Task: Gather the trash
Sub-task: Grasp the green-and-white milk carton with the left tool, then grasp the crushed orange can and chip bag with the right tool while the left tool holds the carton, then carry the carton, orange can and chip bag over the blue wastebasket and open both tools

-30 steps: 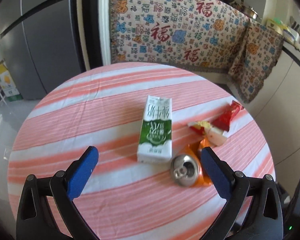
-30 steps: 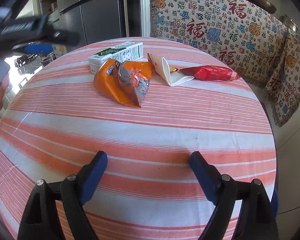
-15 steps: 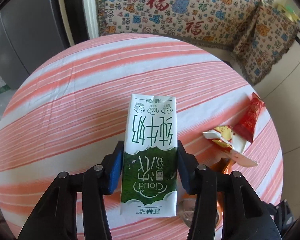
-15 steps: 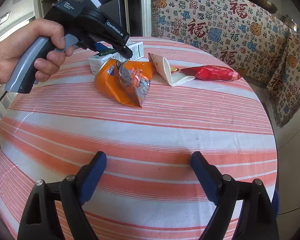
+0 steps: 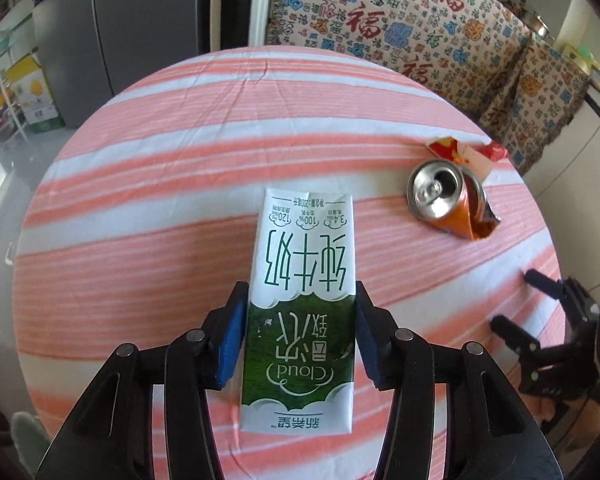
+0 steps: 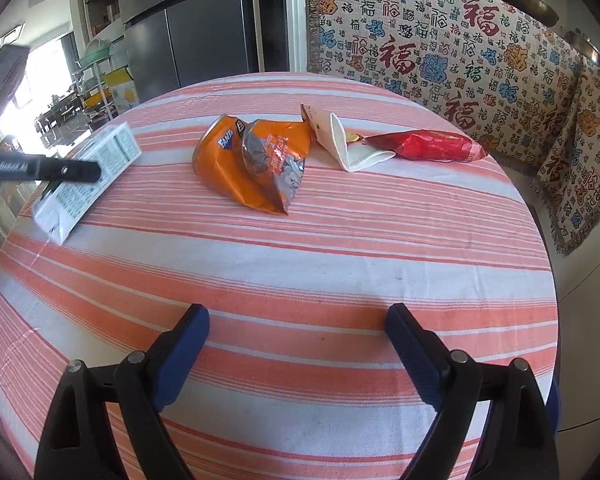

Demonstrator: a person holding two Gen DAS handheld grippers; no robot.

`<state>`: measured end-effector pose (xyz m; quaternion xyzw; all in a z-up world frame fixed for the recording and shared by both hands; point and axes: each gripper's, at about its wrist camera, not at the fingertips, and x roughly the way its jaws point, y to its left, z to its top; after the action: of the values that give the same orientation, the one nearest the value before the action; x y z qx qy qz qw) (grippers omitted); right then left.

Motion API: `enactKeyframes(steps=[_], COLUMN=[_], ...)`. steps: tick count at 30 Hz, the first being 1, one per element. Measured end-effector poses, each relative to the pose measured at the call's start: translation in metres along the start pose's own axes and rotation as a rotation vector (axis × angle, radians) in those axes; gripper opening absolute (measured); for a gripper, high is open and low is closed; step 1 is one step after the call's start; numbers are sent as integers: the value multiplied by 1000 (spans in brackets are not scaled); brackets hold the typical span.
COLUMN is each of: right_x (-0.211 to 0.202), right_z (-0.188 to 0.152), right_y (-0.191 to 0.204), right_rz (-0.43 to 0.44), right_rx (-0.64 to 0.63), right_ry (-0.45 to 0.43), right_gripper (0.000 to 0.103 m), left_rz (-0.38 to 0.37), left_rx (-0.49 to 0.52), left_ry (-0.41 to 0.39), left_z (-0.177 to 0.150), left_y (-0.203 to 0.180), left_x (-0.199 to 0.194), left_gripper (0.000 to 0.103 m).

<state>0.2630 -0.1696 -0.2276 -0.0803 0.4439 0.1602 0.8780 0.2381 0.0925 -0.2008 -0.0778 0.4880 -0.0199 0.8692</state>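
The green-and-white cardboard milk carton (image 5: pixel 300 312), printed "Cloud" and "100%", is clamped between the left gripper's (image 5: pixel 298 336) blue fingers (image 5: pixel 230 340), tilted above the striped bench (image 6: pixel 300 264). The crushed orange Fanta can (image 6: pixel 252 164) lies beyond the right gripper (image 6: pixel 298 344), whose fingers have just been spreading, empty.

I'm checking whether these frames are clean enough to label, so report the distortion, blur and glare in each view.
Left wrist view: strong fisheye bending, dark vignette at the corners; the milk carton is sharp, its print readable, and daylight falls evenly on the tablecloth. Right wrist view: same bending; the window at far left is blown out, the carton there is slightly soft, the crushed can crisp.
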Motion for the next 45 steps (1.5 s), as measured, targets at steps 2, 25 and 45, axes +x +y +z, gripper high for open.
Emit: enactKeyframes(steps=[2,25,45], right_x=[2,54,-65], right_z=[3,90,14], right_y=[3,17,-11], right_rz=[-5,0,40], right_rx=[-6,322,227], right_ry=[10,121,17], right_gripper=[98,81,80], left_rz=[10,-37,-178], left_rx=[-2,34,133], left_ry=[-2,-66,-106], left_z=[-12,-19,-42], left_y=[0,10,-82], left_x=[2,1,-36], left_gripper=[58,55,50])
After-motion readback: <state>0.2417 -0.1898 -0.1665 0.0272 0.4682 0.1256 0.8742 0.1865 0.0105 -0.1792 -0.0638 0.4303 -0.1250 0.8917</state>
